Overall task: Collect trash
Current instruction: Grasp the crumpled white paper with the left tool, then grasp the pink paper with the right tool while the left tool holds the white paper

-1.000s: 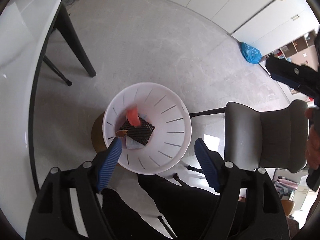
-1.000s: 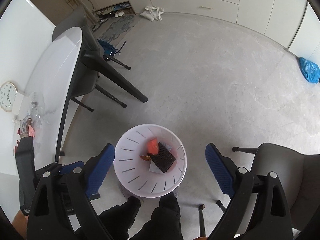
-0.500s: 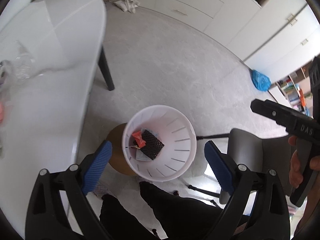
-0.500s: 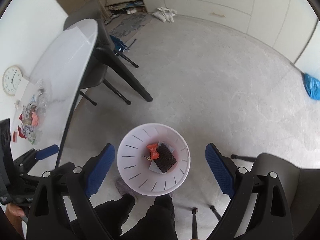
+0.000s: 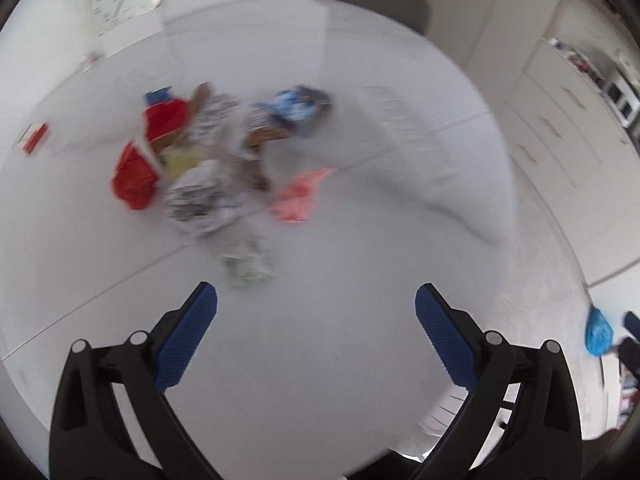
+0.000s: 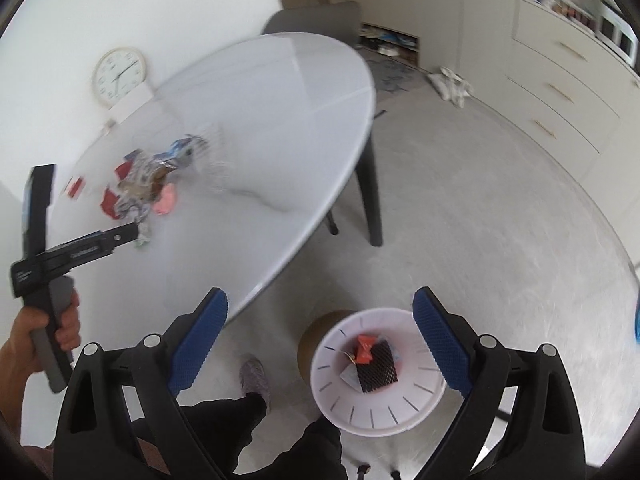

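- Reaching with spread, empty jaws, your left gripper (image 5: 316, 312) faces the crumpled wrapper pile (image 5: 208, 160) at eleven o'clock, ready to pick.
- Your right gripper (image 6: 320, 320), also released, hangs above the white slotted plastic bin (image 6: 340, 412) at five o'clock.

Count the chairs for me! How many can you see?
1. A gray chair stands at the far side of the white table, also seen from the left wrist. More chairs may be out of frame or hidden by the grippers.

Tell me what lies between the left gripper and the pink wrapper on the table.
In the left wrist view, the left gripper hangs open over the white table. Between it and the pink wrapper is bare tabletop; a small crumpled greenish scrap lies just left of that line.
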`<action>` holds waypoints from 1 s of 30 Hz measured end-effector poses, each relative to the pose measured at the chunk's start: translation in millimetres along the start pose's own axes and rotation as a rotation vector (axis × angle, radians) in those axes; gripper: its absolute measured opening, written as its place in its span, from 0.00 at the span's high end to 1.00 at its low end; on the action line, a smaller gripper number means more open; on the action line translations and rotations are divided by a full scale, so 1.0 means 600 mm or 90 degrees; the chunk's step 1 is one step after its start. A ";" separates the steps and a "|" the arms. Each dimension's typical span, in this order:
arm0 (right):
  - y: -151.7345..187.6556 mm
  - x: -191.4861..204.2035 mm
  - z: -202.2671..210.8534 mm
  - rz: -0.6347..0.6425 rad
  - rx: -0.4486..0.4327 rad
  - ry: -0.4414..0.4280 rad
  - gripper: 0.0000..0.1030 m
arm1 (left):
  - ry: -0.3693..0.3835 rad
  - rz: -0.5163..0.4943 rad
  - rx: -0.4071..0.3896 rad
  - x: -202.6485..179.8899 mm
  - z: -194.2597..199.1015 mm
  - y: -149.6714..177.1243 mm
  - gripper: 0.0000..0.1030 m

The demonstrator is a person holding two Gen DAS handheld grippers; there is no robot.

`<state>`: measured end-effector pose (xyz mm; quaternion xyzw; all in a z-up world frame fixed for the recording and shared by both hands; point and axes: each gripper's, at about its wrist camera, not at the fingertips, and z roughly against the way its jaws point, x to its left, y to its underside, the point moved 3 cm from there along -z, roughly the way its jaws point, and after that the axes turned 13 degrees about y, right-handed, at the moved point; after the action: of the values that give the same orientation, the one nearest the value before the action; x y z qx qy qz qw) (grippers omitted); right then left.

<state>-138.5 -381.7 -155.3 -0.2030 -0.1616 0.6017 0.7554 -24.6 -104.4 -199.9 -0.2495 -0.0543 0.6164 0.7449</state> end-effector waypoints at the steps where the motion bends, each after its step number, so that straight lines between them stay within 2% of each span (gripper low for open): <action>1: -0.005 0.016 0.000 0.010 -0.001 -0.005 0.09 | -0.006 0.008 0.001 0.024 -0.014 0.002 0.08; 3: -0.013 0.050 -0.004 0.026 0.001 -0.016 0.09 | -0.015 0.029 0.016 0.058 -0.036 -0.001 0.09; 5: -0.019 0.079 -0.009 0.035 0.007 -0.024 0.09 | -0.009 0.043 0.027 0.076 -0.060 -0.002 0.16; 9: -0.027 0.126 -0.020 0.037 0.023 -0.042 0.09 | -0.003 0.047 0.039 0.089 -0.084 -0.004 0.23; 12: -0.030 0.161 -0.025 0.039 0.029 -0.050 0.09 | 0.007 0.041 0.050 0.089 -0.097 -0.005 0.39; 14: -0.034 0.179 -0.028 0.046 0.027 -0.048 0.09 | 0.009 0.031 0.048 0.091 -0.101 -0.008 0.54; 15: -0.036 0.186 -0.028 0.049 0.026 -0.048 0.09 | 0.011 0.028 0.048 0.087 -0.103 -0.011 0.58; 16: -0.038 0.195 -0.030 0.053 0.026 -0.050 0.09 | 0.018 0.028 0.051 0.087 -0.105 -0.014 0.68; 17: -0.041 0.203 -0.034 0.055 0.025 -0.052 0.09 | 0.023 0.031 0.053 0.094 -0.107 -0.017 0.70; 21: -0.060 0.251 -0.054 0.077 0.022 -0.075 0.10 | 0.036 0.041 0.046 0.121 -0.082 -0.021 0.71; 26: -0.101 0.344 -0.112 0.103 0.024 -0.111 0.21 | 0.025 0.035 0.030 0.142 -0.004 -0.011 0.71; 30: -0.125 0.413 -0.174 0.123 0.040 -0.099 0.33 | 0.011 0.036 0.022 0.169 0.048 -0.002 0.71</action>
<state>31.3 -166.5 -208.3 -0.1468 -0.1802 0.6905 0.6850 -10.6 0.1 -197.5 -0.2432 -0.0301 0.6359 0.7318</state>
